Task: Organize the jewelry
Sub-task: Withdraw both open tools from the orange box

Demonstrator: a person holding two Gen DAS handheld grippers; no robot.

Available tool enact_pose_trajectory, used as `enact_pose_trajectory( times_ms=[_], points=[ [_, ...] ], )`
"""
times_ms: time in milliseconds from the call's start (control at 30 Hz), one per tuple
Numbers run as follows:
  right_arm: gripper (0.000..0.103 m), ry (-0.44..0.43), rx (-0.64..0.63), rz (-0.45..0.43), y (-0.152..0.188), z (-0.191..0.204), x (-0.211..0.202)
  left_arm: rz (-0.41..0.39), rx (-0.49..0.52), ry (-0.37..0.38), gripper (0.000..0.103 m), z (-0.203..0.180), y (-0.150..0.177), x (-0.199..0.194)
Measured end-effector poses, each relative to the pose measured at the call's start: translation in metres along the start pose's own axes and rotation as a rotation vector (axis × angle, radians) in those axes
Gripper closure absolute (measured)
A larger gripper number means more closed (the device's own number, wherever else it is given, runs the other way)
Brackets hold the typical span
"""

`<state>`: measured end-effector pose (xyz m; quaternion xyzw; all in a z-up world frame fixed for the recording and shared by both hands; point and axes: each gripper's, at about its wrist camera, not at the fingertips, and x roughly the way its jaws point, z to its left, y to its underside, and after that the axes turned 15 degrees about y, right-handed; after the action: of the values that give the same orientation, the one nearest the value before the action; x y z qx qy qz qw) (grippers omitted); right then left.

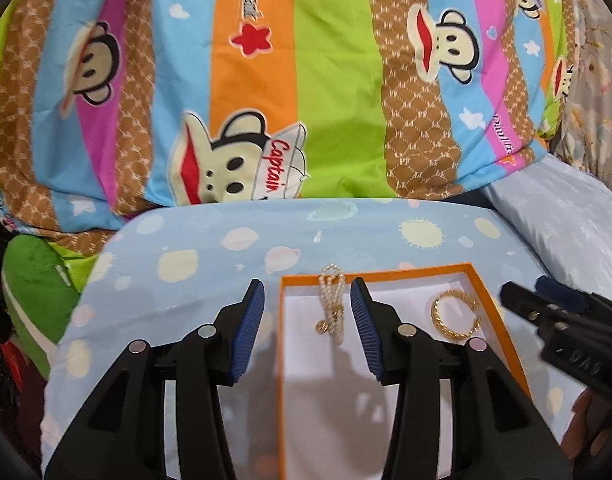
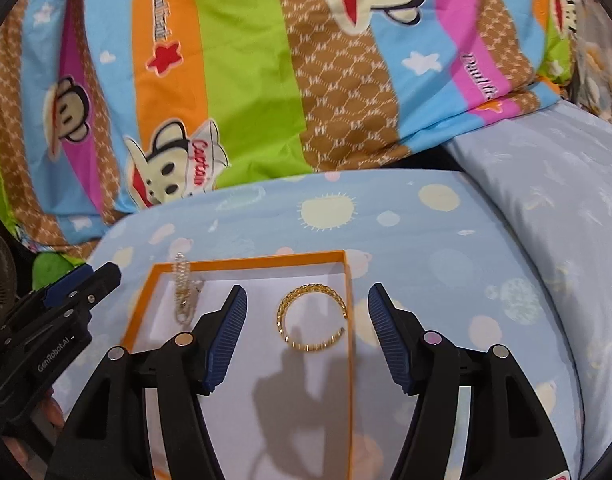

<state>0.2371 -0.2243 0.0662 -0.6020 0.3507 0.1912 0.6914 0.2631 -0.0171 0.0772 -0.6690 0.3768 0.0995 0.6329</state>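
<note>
Left gripper (image 1: pixel 306 320) spread wide, empty, hovering over orange box (image 1: pixel 488 300); pearl bracelet (image 1: pixel 332 300) between blue fingertips (image 1: pixel 250 320), draped over box's far rim, charm end inside on white lining. Right gripper (image 2: pixel 306 324) also wide apart, gripping nothing; gold bangle (image 2: pixel 312 318) flat in box between its tips, near right wall, untouched. Box resting on light blue planet-print cushion (image 2: pixel 406 220), striped monkey-print blanket (image 1: pixel 306 80) behind. Each gripper visible at edge of other's view.
</note>
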Motion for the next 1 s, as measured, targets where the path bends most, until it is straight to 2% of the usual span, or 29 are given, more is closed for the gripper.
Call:
enact_pose_trajectory(
  times_ms=[100, 167, 400, 500, 600, 767, 1000],
  points=[
    [0.028, -0.022, 0.039, -0.020, 0.025, -0.018, -0.030, -0.036, 0.012, 0.002, 0.049, -0.001, 0.021, -0.037],
    [0.025, -0.031, 0.063, -0.011, 0.049, -0.029, -0.045, -0.044, 0.006, 0.011, 0.048, 0.000, 0.041, -0.058],
    [0.025, 0.034, 0.071, 0.040, 0.133, -0.046, -0.075, 0.018, -0.068, 0.029, 0.048, -0.001, 0.116, -0.094],
    [0.025, 0.070, 0.039, 0.053, 0.157, -0.042, -0.080, 0.040, -0.077, 0.015, 0.048, -0.005, 0.139, -0.099],
    [0.025, 0.082, 0.018, 0.058, 0.171, -0.037, -0.082, 0.062, -0.083, 0.017, 0.048, -0.009, 0.156, -0.103],
    [0.025, 0.137, -0.036, 0.003, 0.178, -0.026, -0.092, 0.077, -0.103, 0.028, 0.048, -0.011, 0.172, -0.104],
    [0.029, 0.134, -0.050, 0.015, 0.177, -0.025, -0.088, 0.080, -0.129, 0.042, 0.044, -0.008, 0.175, -0.103]
  ],
)
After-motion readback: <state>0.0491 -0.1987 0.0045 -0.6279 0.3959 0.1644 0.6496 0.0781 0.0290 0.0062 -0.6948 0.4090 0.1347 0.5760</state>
